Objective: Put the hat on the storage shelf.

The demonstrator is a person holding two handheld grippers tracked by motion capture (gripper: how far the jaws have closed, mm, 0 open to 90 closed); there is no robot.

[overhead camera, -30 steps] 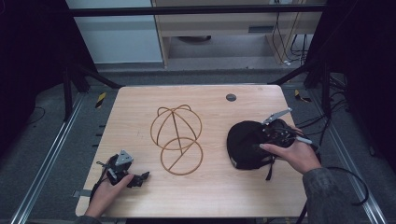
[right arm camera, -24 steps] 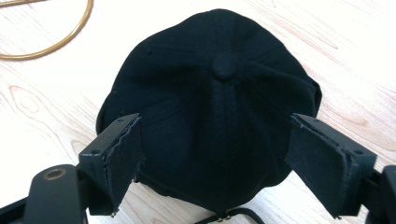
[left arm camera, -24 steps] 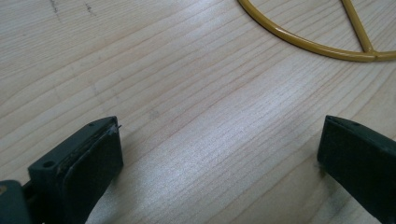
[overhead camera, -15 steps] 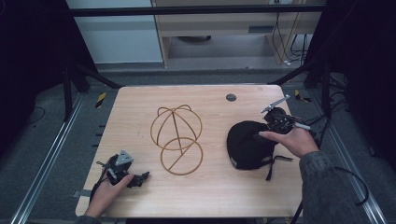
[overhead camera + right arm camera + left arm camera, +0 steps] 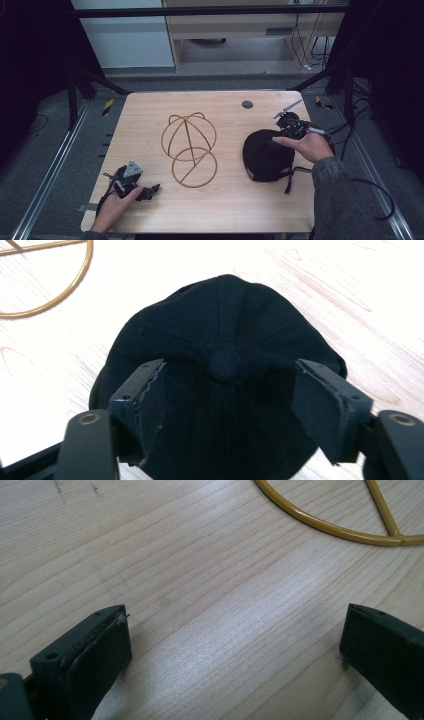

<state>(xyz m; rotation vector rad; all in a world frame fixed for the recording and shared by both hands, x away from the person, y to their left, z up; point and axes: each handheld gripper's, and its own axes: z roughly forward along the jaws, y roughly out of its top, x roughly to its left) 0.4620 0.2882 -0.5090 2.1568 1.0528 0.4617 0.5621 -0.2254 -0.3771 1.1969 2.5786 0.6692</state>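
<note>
Cap [image 5: 225, 365] between spread right fingers [image 5: 150, 395]

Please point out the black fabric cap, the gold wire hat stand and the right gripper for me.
black fabric cap [image 5: 224, 363]: right gripper view, on the crown button.
gold wire hat stand [image 5: 188, 131]: high view, on the dome's centre wire.
right gripper [image 5: 227, 405]: right gripper view, midway between its open fingertips.

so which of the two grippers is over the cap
The right gripper, open, with its jaws spread either side of the black cap's top button. The left gripper rests open on bare wooden table, near the gold wire stand.
</note>
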